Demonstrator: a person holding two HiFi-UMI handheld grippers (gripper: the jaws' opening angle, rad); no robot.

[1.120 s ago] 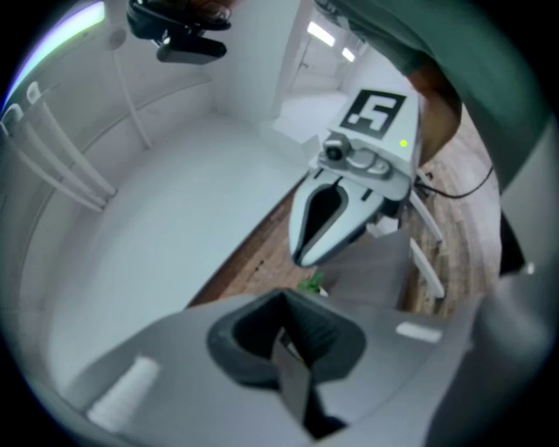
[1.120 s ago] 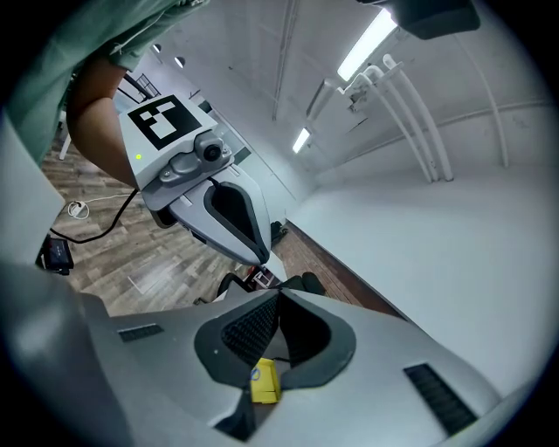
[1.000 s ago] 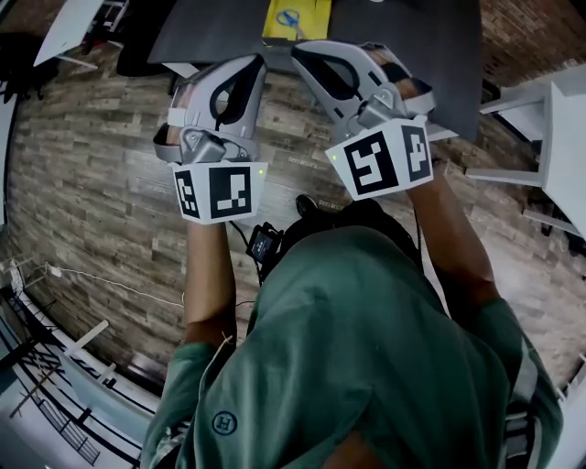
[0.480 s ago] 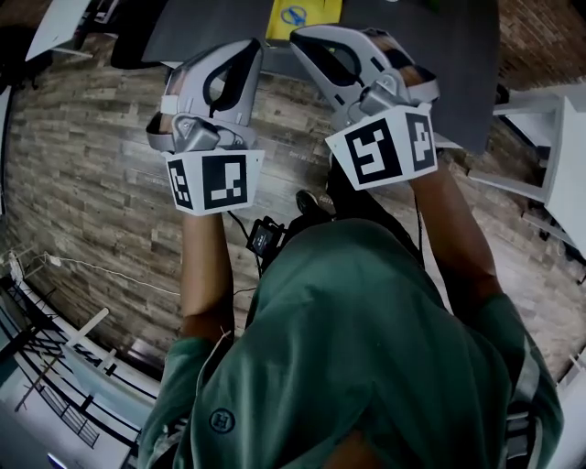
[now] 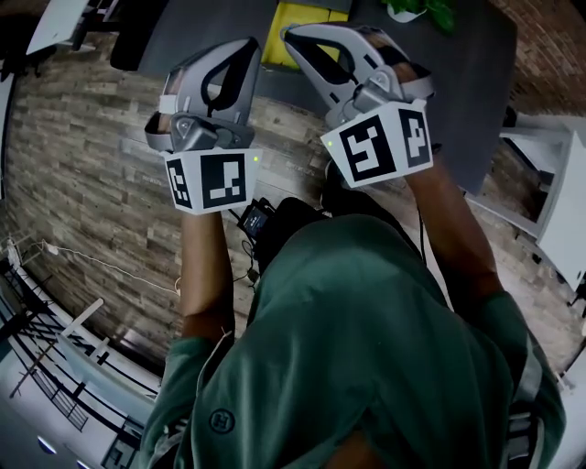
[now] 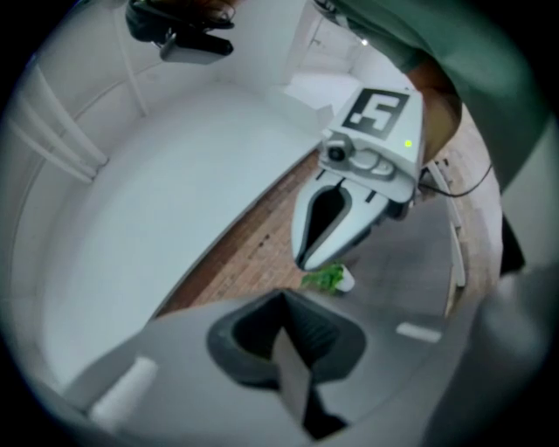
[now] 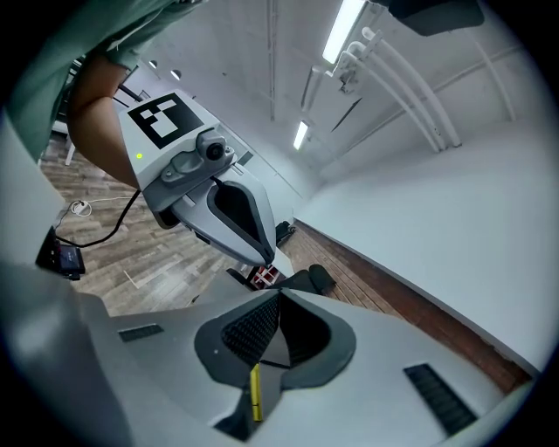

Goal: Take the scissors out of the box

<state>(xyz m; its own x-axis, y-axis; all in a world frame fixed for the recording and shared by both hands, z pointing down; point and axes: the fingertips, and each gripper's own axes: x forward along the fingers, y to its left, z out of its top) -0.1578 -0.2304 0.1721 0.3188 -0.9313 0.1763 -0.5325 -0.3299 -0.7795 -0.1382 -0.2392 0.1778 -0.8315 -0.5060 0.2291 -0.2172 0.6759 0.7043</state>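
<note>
Your left gripper (image 6: 281,301) and right gripper (image 7: 278,299) are both closed on nothing, held near the yellow box (image 5: 295,27) by the table (image 5: 458,82) edge. The scissors are probably inside, though hidden here. Arrive with jaws shut and you'll shove the box instead of gripping.

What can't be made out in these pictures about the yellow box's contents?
Yellow flat box: head view, cut by the top edge, partly covered by the right gripper; absent from both gripper views.
Scissors: seen in no view, so whether they are in the box is unknown.
Green leafy plant: head view, cropped at top; left gripper view, blurred.
</note>
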